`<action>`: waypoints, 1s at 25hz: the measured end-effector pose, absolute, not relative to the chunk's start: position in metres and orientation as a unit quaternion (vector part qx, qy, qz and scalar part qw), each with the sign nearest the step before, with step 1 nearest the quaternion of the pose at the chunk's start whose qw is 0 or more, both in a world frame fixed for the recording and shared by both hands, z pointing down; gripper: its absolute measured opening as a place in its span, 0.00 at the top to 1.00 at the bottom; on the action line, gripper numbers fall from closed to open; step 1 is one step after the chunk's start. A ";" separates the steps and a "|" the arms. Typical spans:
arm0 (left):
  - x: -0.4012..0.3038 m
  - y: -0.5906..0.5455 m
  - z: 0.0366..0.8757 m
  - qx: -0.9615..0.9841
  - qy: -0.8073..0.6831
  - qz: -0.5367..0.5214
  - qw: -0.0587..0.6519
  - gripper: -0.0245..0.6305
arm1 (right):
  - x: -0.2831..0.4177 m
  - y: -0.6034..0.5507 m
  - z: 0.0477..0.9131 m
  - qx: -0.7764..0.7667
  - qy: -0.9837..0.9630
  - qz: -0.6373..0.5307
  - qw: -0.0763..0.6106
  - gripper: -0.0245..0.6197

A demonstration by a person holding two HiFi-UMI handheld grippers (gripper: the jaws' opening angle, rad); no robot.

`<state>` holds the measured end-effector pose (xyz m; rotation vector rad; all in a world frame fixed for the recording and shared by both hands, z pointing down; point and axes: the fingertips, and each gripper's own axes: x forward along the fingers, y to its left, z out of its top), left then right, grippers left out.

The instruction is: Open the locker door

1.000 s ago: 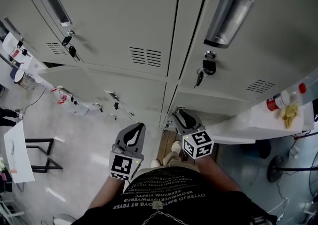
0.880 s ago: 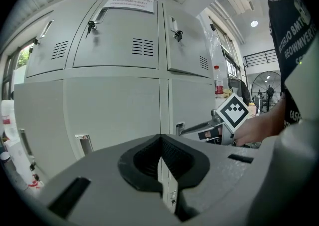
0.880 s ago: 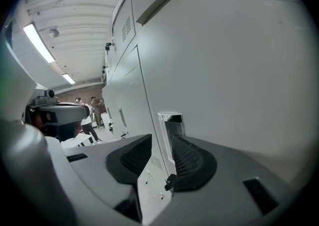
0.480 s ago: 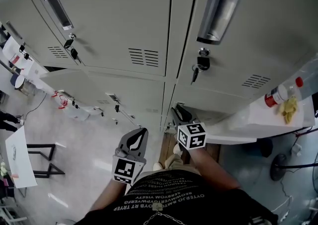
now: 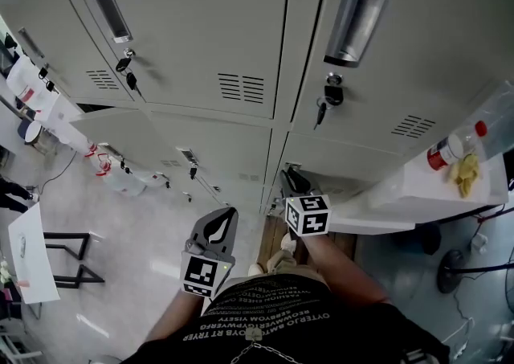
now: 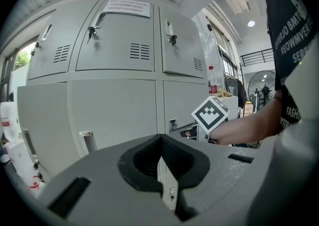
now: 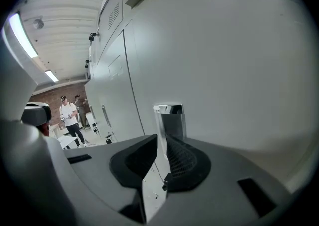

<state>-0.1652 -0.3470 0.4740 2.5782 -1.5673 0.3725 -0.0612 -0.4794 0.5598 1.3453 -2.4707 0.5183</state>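
Grip: right claw (image 7: 161,141) just been closing, pinching chrome locker handle (image 7: 168,113) | left claw (image 6: 160,143) clenched, empty

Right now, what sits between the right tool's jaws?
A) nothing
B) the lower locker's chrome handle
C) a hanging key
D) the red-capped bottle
B: the right gripper view shows the chrome handle standing between the jaws of the right tool, which have just been closing on it.
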 end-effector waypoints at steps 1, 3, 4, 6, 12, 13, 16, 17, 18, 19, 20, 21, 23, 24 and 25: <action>-0.165 -0.346 0.473 0.847 -0.514 0.122 0.050 0.97 | -0.060 -0.478 0.560 0.467 -0.854 0.179 0.142 0.92; -0.165 -0.343 0.471 0.849 -0.513 0.120 0.048 0.97 | -0.059 -0.473 0.560 0.467 -0.854 0.178 0.144 0.93; -0.165 -0.341 0.470 0.849 -0.512 0.120 0.046 0.97 | -0.059 -0.469 0.561 0.466 -0.854 0.178 0.146 0.93; -0.165 -0.337 0.468 0.851 -0.510 0.118 0.043 0.97 | -0.059 -0.460 0.561 0.463 -0.855 0.178 0.149 0.93; -0.163 -0.318 0.467 0.861 -0.495 0.111 0.038 0.97 | -0.056 -0.427 0.560 0.458 -0.856 0.184 0.151 0.93; -0.162 -0.315 0.468 0.863 -0.492 0.110 0.041 0.97 | -0.055 -0.421 0.560 0.456 -0.857 0.185 0.151 0.92; -0.158 -0.307 0.469 0.870 -0.480 0.108 0.041 0.97 | -0.052 -0.404 0.560 0.447 -0.863 0.177 0.156 0.92; -0.156 -0.305 0.468 0.873 -0.475 0.107 0.039 0.97 | -0.051 -0.399 0.560 0.444 -0.865 0.171 0.159 0.92; -0.154 -0.303 0.468 0.876 -0.470 0.106 0.038 0.97 | -0.050 -0.395 0.560 0.442 -0.866 0.168 0.162 0.91; -0.152 -0.300 0.468 0.878 -0.465 0.105 0.037 0.97 | -0.048 -0.390 0.560 0.440 -0.867 0.167 0.164 0.91; -0.150 -0.297 0.468 0.881 -0.460 0.104 0.037 0.97 | -0.046 -0.385 0.560 0.439 -0.867 0.168 0.166 0.91; -0.148 -0.293 0.469 0.884 -0.455 0.103 0.037 0.97 | -0.045 -0.381 0.560 0.440 -0.866 0.168 0.167 0.91; -0.146 -0.287 0.470 0.887 -0.448 0.102 0.039 0.97 | -0.042 -0.371 0.560 0.441 -0.865 0.169 0.171 0.91; -0.145 -0.285 0.470 0.889 -0.445 0.100 0.039 0.97 | -0.040 -0.367 0.560 0.442 -0.864 0.170 0.172 0.90; -0.144 -0.284 0.469 0.890 -0.443 0.098 0.040 0.97 | -0.038 -0.364 0.560 0.441 -0.863 0.172 0.174 0.90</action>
